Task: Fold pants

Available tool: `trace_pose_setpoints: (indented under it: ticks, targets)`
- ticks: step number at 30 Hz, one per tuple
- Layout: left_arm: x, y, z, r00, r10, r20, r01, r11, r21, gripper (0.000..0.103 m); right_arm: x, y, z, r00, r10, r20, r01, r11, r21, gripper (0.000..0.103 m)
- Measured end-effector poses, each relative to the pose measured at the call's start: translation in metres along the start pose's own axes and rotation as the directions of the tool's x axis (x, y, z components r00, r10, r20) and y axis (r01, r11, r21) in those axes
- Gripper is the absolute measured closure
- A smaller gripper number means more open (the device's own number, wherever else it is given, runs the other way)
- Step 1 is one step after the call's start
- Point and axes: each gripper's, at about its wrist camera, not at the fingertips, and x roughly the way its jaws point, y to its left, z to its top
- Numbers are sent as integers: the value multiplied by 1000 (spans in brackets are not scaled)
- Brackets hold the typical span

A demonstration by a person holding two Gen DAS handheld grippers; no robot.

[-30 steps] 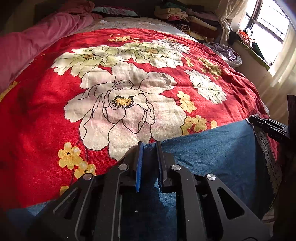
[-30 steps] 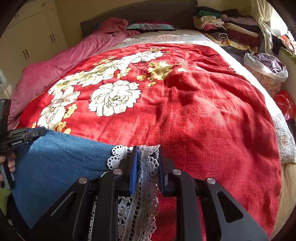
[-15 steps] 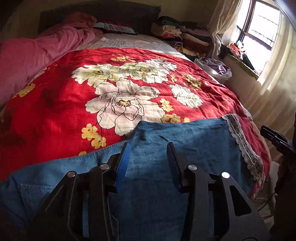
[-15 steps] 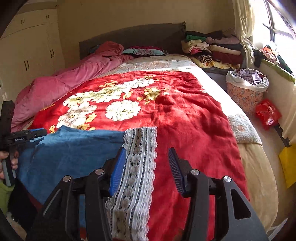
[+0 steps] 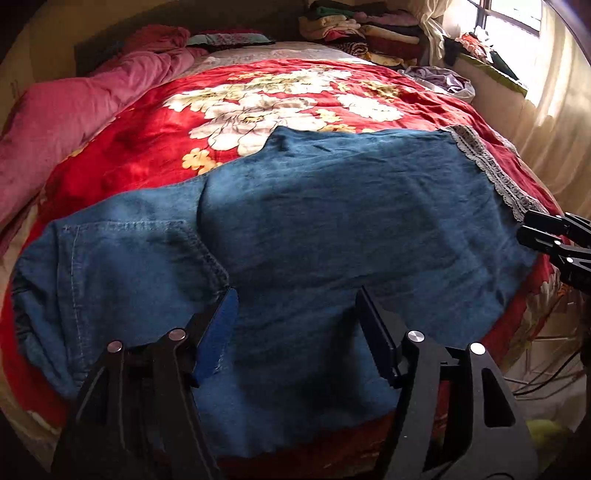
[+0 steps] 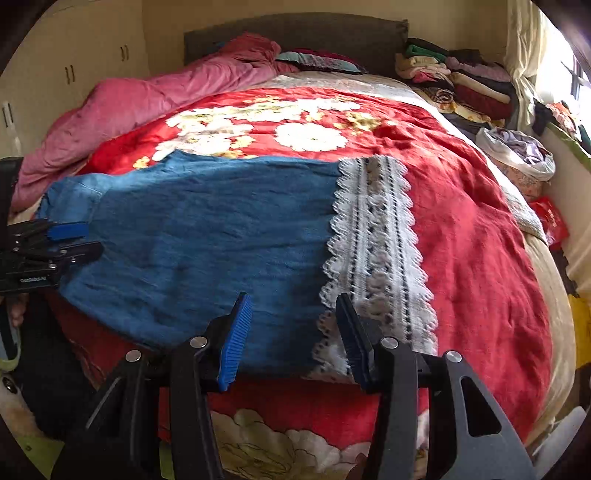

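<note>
Bed (image 6: 546,332): it is covered with a red blanket (image 6: 480,229) printed with white flowers; a pink quilt (image 6: 147,99) is heaped along its left side.
Clothes pile (image 6: 465,81): folded pieces are stacked at the far right corner of the bed, beside the headboard (image 6: 295,33).
Pants (image 5: 332,229): the blue denim is spread flat across the near edge of the bed, on the blanket; the white lace hem (image 6: 376,240) is turned to the right, the stitched pocket part to the left.
Left gripper (image 5: 295,317): the fingers have just been opening and are held wide apart above the denim; nothing is gripped.
Right gripper (image 6: 293,321): the fingers are parted over the border of denim and lace; the cloth is not pinched.
</note>
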Motion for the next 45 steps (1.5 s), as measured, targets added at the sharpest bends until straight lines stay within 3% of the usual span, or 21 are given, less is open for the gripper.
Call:
trace_pose_setpoints:
  ticks: [2,7,11,17,20,30,45]
  targets:
    - [-1,10,-3,999,-33,-3,33,999,-34,44,5,-14,-9,999,-1,-41,3,999,49,57]
    - [1,16,-3,999,-30,-13,29,998,-54,44,6,-25,-20,998,46,-30,-42,992,118,57]
    - [2,16,-4,999,-36,-6,35,998,-56,43,8,-22,-19,999,30,-37,-26,994,111,56]
    - [-10,9,-2,999,-45,17,45,998,-45,40,-13,-24,-10,995,101,22,-103,983,154,50]
    - [-17,5,-2,998,-60,28,61,997,-47,40,-21,-21,-6,994,103,40,-108,983,151,48]
    - [-42,-16,11,994,-76,81,76,997,0,31,-44,-23,2,991,76,110,-93,983,158,26]
    - [-53,-53,50,989,-90,119,80,993,89,19,-62,-45,6,984,42,174,-78,975,206,24]
